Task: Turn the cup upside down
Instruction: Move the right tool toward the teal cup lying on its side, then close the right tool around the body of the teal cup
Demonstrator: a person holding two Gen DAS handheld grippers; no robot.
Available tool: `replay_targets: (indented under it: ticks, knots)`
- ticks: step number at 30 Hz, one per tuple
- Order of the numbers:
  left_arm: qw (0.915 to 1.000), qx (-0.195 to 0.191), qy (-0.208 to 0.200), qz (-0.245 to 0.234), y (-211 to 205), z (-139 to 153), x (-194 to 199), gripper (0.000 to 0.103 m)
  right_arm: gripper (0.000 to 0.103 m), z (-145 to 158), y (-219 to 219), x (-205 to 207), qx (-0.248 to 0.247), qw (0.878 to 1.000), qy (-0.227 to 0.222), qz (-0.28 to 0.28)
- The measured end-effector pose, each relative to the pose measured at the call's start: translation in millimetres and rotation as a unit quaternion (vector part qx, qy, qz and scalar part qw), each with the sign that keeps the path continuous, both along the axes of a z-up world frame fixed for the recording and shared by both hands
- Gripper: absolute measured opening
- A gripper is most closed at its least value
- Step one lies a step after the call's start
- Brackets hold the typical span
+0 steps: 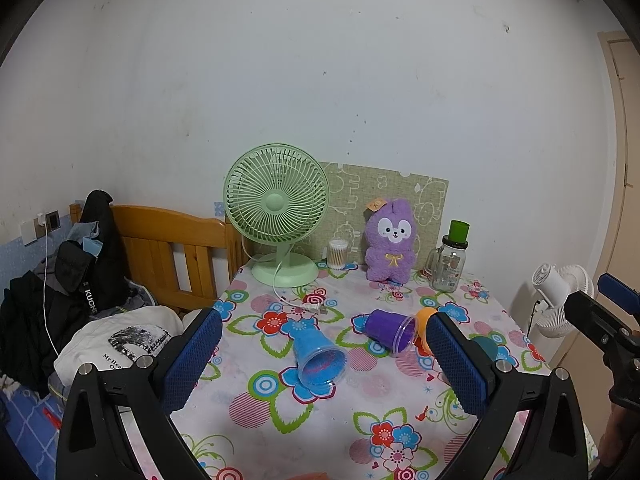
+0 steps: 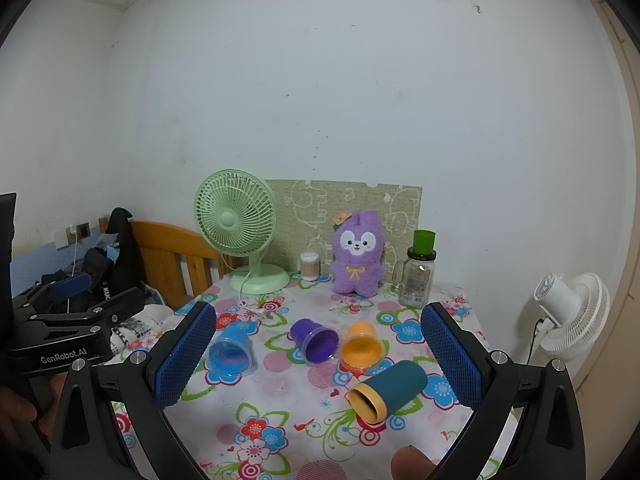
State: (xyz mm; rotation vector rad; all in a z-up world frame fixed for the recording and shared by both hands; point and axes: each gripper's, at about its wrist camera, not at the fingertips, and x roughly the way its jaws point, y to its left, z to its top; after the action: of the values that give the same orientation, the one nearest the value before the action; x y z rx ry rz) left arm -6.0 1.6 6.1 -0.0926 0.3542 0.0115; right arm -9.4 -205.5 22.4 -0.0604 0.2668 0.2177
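Your left gripper (image 1: 324, 364) hangs above the near half of the table (image 1: 360, 432), pointed forward and slightly down, jaws spread wide with nothing between the blue pads. The blue cup (image 1: 318, 360) lies on its side directly ahead, framed between the two fingers, mouth toward you, not touched.

Your right gripper (image 2: 318, 356) sits level with it on the right, same forward pitch, jaws likewise wide and empty. In the left wrist view only its upper finger and black frame show at the right edge. In the right wrist view, the left gripper's body shows at the left edge, your hand (image 2: 20, 408) under it.

All four cups lie tipped over on the floral cloth:
- purple cup (image 2: 316, 340), mouth toward you, just beside the orange cup (image 2: 362, 346).
- teal cup (image 2: 386, 392) with yellow rim, nearest the right gripper, between its fingers, mouth toward front-left.

At the back: green fan (image 1: 276, 212), purple plush (image 1: 390, 242), glass jar (image 1: 450, 260) with green lid.
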Motion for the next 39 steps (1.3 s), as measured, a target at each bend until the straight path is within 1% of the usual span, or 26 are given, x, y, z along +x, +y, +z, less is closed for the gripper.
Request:
replay_targets:
  ticks: [6,10,16,18,20,23,26,29,31,33,36,38,39]
  knots:
    - [1.0,-0.001,0.001,0.001,1,0,1,0.103,0.103,0,1,1,0.0,1.0,0.0,0.001]
    - [1.0,-0.003,0.006,0.001,3,-4,3,0.103,0.103,-2,3,4,0.003,1.0,0.012,0.001]
    - [0.9998,-0.002,0.017,-0.005,2,-15,10,0.103,0.103,-11,2,17,0.013,0.999,0.047,-0.012]
    - [0.9997,-0.003,0.023,-0.007,2,-20,14,0.103,0.103,-18,-1,25,0.018,0.997,0.066,-0.024]
    - [0.9995,-0.003,0.03,-0.01,1,-26,21,0.103,0.103,-28,-8,41,0.027,0.993,0.101,-0.046]
    - [0.9989,0.0,0.043,-0.018,-1,-35,34,0.103,0.103,-48,-22,69,0.04,0.983,0.157,-0.087]
    - [0.9973,0.007,0.065,-0.032,-6,-48,54,0.103,0.103,-72,-39,104,0.056,0.965,0.221,-0.133]
    - [0.9944,0.012,0.091,-0.053,-13,-59,76,0.103,0.103,-93,-52,128,0.064,0.951,0.255,-0.165]
    - [0.9919,0.014,0.106,-0.068,-20,-65,90,0.103,0.103,-109,-63,147,0.078,0.94,0.282,-0.178]
    - [0.9887,0.025,0.122,-0.083,-30,-70,106,0.103,0.103,-122,-69,165,0.094,0.93,0.307,-0.179]
    - [0.9853,0.046,0.132,-0.098,-46,-77,125,0.103,0.103,-139,-73,188,0.097,0.918,0.337,-0.185]
    - [0.9831,0.048,0.139,-0.109,-55,-81,135,0.103,0.103,-153,-75,203,0.103,0.906,0.366,-0.184]
    - [0.9825,0.046,0.141,-0.112,-58,-82,138,0.103,0.103,-157,-76,209,0.106,0.903,0.374,-0.184]
